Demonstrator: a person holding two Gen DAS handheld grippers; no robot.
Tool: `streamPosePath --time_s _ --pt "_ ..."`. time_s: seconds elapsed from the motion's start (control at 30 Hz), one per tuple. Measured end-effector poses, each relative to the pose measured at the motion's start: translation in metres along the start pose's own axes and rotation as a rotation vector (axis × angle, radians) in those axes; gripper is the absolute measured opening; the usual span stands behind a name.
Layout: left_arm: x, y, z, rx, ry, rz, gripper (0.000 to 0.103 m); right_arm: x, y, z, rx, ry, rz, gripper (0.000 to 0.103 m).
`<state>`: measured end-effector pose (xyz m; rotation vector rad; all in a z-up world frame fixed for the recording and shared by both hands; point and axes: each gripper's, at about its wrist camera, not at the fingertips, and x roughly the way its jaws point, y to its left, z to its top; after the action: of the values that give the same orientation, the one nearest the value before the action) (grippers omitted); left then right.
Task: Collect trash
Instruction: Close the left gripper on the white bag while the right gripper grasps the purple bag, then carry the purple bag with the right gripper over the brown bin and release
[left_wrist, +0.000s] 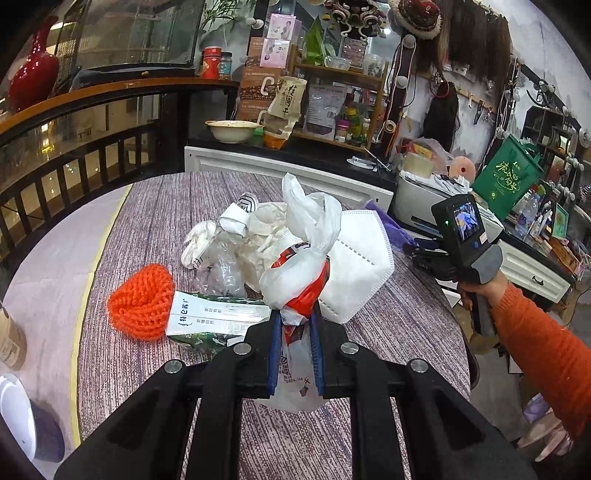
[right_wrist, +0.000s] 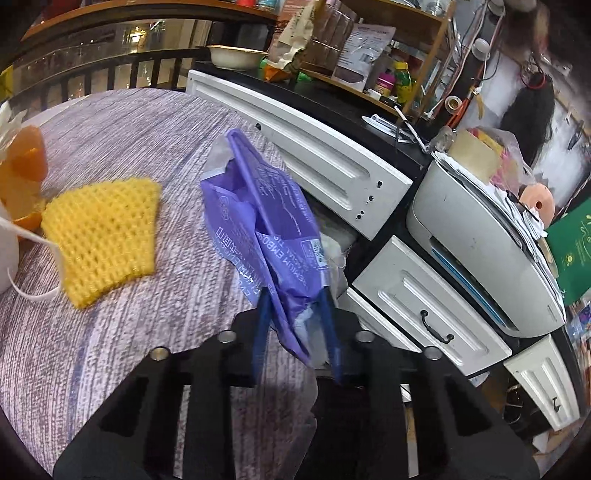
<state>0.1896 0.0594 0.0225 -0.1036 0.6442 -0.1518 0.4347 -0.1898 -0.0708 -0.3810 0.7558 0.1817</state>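
- My round table wears a purple woven cloth.
- Beyond it stands a white cabinet.
- Behind that cabinet rises a wooden shelf.
- Left of the table runs a dark railing.

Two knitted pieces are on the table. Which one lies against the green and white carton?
The orange knitted piece: it touches the green and white carton in the left wrist view. The yellow knitted piece lies apart, beside the purple plastic bag.

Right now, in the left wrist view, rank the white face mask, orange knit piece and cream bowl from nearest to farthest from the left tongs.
1. White face mask, just right of the left tongs.
2. Orange knit piece, left on the table.
3. Cream bowl, far back on the counter.
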Motion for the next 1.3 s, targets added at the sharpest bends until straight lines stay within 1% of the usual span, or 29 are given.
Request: streamPosePath --time_s 0.07,0.17,0.3,0.4,0.53,0.67,0.77,0.87,0.93,1.03,1.17,1.2,1.3 --pt "-0.001 -0.003 -0.001 0.006 -0.006 0.000 0.015 0.000 -0.004 0.000 0.012 -0.007 0.013 0.018" --pt "-0.001 -0.006 -0.003 0.012 -0.007 -0.008 0.015 -0.003 -0.010 -0.001 0.041 -0.021 0.030 0.013" --pt "-0.002 -0.013 -0.005 0.024 -0.013 -0.014 0.015 -0.019 -0.021 -0.006 0.104 -0.065 0.062 0.011" --pt "-0.005 -0.021 -0.006 0.044 -0.023 -0.019 0.015 -0.034 -0.028 -0.012 0.141 -0.089 0.068 0.011" --pt "-0.010 -0.035 -0.009 0.060 -0.041 -0.039 0.015 -0.060 -0.054 -0.030 0.268 -0.112 0.092 0.011" --pt "-0.012 -0.054 -0.011 0.069 -0.050 -0.083 0.015 -0.084 -0.082 -0.056 0.395 -0.111 0.137 0.011" --pt "-0.010 -0.073 -0.012 0.087 -0.050 -0.124 0.015 -0.101 -0.095 -0.079 0.464 -0.111 0.174 0.011" --pt "-0.005 -0.093 -0.013 0.098 -0.041 -0.170 0.015 -0.110 -0.110 -0.109 0.567 -0.074 0.232 0.011" --pt "-0.001 -0.106 -0.014 0.106 -0.036 -0.199 0.015 -0.108 -0.113 -0.126 0.609 -0.041 0.257 0.011" --pt "0.004 -0.128 -0.017 0.121 -0.025 -0.243 0.015 -0.102 -0.112 -0.155 0.647 0.016 0.244 0.011" --pt "0.014 -0.156 -0.020 0.149 -0.008 -0.279 0.015 -0.078 -0.112 -0.197 0.737 0.116 0.266 0.011" --pt "0.016 -0.160 -0.021 0.152 -0.002 -0.287 0.015 -0.070 -0.110 -0.207 0.751 0.145 0.254 0.011" --pt "0.022 -0.172 -0.023 0.164 0.011 -0.303 0.015 -0.055 -0.105 -0.228 0.753 0.193 0.216 0.012"
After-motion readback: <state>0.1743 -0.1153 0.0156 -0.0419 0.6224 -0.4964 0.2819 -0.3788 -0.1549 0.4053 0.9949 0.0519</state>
